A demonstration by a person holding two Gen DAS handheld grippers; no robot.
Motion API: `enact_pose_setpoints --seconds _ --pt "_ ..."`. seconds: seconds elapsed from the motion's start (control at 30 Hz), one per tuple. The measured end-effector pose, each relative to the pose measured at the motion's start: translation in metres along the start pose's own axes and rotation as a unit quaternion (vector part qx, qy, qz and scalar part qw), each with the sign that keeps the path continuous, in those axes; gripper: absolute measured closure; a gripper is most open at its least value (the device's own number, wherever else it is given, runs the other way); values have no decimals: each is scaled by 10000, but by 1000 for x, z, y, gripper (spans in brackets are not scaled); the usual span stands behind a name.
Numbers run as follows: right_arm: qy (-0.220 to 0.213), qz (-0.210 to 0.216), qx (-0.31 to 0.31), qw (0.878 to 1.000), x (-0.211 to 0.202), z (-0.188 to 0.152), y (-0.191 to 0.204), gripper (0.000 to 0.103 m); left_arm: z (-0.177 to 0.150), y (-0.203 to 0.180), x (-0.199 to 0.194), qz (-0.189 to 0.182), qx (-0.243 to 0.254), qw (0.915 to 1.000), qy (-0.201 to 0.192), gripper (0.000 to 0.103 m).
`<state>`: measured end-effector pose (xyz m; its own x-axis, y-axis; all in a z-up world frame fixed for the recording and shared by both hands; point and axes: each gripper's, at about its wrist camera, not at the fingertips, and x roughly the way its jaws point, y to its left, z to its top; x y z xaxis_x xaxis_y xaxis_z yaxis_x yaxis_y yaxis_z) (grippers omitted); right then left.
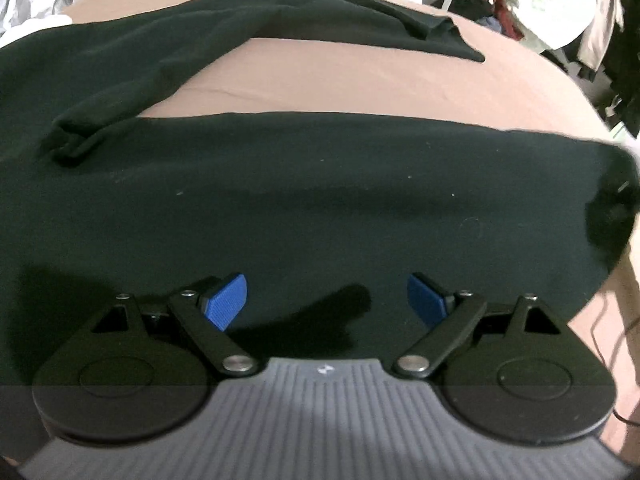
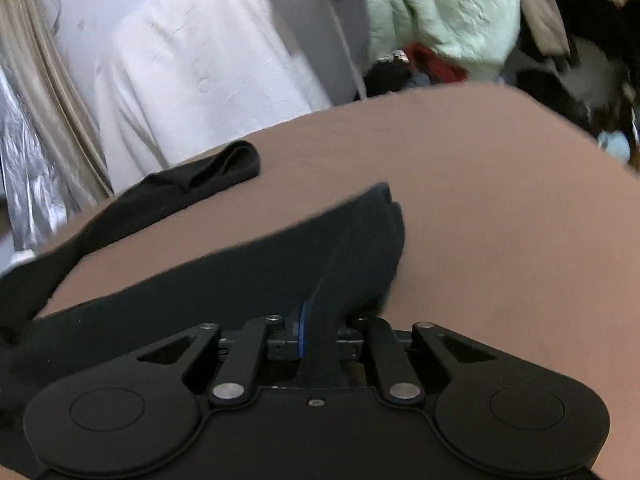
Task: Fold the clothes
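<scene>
Garment: dark long-sleeved top (image 1: 304, 184) spread on the tan bed (image 1: 360, 76), long axis running 9 to 3 o'clock, one sleeve (image 1: 120, 92) angled toward 1 o'clock
Right claw (image 2: 320, 332): clamped on a bunched corner of the top at the 3 o'clock end, the nearer hand to the cloth
Left claw (image 1: 326, 300): spread wide, empty, hovering over the body; fabric lies at its 12 o'clock

A dark green, long-sleeved garment (image 1: 300, 200) lay spread flat across a brown surface (image 1: 320, 80). One sleeve (image 1: 360, 16) stretched along the far edge, while the other sleeve (image 1: 100, 120) lay folded inward (its cuff bunched). One corner (image 2: 360, 248) was lifted, pinched upward.
</scene>
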<state>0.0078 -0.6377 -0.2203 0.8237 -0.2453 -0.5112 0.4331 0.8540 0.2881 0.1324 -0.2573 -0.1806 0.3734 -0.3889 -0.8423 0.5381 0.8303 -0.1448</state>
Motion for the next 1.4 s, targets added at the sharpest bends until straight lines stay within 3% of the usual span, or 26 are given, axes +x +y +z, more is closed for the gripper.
enact_pose_setpoints --seconds 0.07,0.13,0.23,0.3,0.37,0.43,0.5,0.53,0.67,0.83,0.9,0.93,1.0,1.07,1.1,1.17,1.23,1.27,1.33,1.4 --pt "-633 -152 -707 9954 -35 1 26 92 -7 -2 1 77 46 10000 17 15" --pt "-1160 -428 -1379 9827 -70 -5 50 91 -13 -1 6 108 93 9998 150 15" --pt "-660 -1227 -1028 9849 -67 -25 28 76 -17 1 21 577 403 9965 453 15" --pt "-39 -1673 -667 9836 -50 -33 -6 76 -19 -2 20 672 576 9951 439 15" --pt "130 -1912 -310 9810 -53 -30 -31 77 -17 -1 21 694 512 9952 464 14" --pt "154 -1659 -69 9860 -63 -18 -44 72 -16 4 23 663 411 9959 455 12" --pt "242 -993 246 9945 -67 -2 -55 70 -15 8 27 627 330 9965 437 9" --pt "308 -697 370 9964 -65 7 -58 63 -16 10 27 592 294 9969 417 7" --pt "901 414 1041 9896 -31 39 -75 12 -15 15 30 493 172 9979 394 5" --pt "1766 1208 2003 9561 14 43 -95 12 -14 20 28 405 49 9983 415 5" --pt "2029 1590 2236 9400 26 37 -85 19 -16 19 28 405 68 9983 405 5" --pt "1960 1672 2082 9435 24 32 -72 37 -16 19 28 404 77 9984 400 5" --pt "1827 1818 1584 9531 18 23 -41 47 -17 17 29 429 120 9982 406 5" --pt "1694 1917 214 9665 1 13 14 51 -17 15 30 462 169 9979 420 4" --pt "1597 2042 -601 9639 -16 1 47 51 -17 16 31 455 160 9979 423 3" --pt "1717 2454 -1627 9401 -39 -21 97 51 -17 16 31 437 141 9980 425 2" --pt "2156 2843 -1962 9133 -49 -45 125 51 -17 17 32 417 129 9982 422 2" --pt "2306 2855 -1977 9090 -51 -52 130 51 -17 18 32 409 132 9982 419 2" --pt "2492 2723 -1857 9106 -55 -63 133 50 -18 18 31 394 142 9983 402 2" --pt "2476 2488 -1544 9236 -58 -61 126 50 -19 19 30 382 158 9984 383 2"
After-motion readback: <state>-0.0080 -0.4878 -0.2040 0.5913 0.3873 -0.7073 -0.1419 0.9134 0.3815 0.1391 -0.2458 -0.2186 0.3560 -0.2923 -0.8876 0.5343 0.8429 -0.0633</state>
